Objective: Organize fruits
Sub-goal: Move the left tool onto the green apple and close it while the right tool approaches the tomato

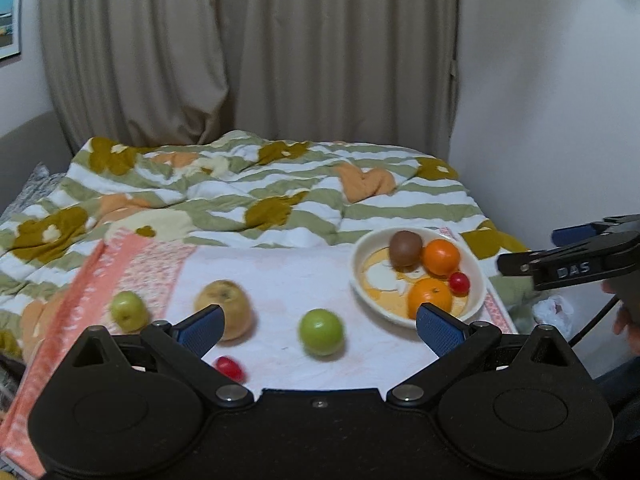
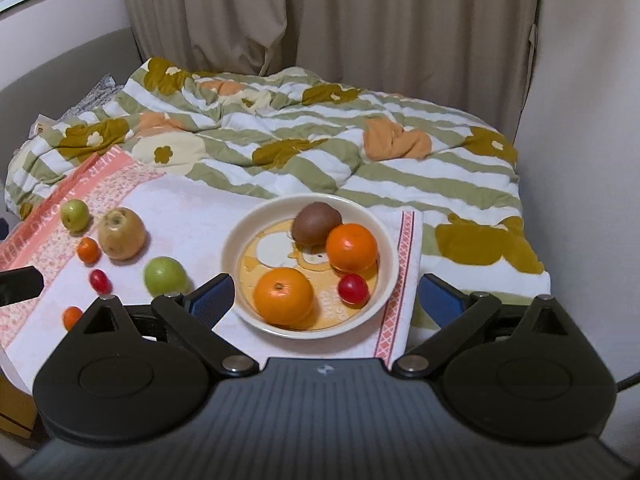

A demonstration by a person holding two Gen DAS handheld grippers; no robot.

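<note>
A cream bowl (image 2: 236,240) on a white towel holds a kiwi (image 2: 316,223), two oranges (image 2: 284,297) (image 2: 351,247) and a cherry tomato (image 2: 353,288); the bowl also shows in the left wrist view (image 1: 478,280). Left of it lie a green apple (image 2: 165,276), a yellow-brown pear (image 2: 121,233), a small green fruit (image 2: 75,215), a cherry tomato (image 2: 99,281) and two small oranges (image 2: 88,249) (image 2: 72,317). My right gripper (image 2: 326,296) is open and empty just in front of the bowl. My left gripper (image 1: 320,326) is open and empty above the green apple (image 1: 321,332).
The towel (image 2: 192,216) with pink borders lies on a bed with a striped floral quilt (image 2: 320,144). Curtains (image 2: 320,16) and a wall stand behind. The right gripper's body (image 1: 572,266) shows at the right edge of the left wrist view.
</note>
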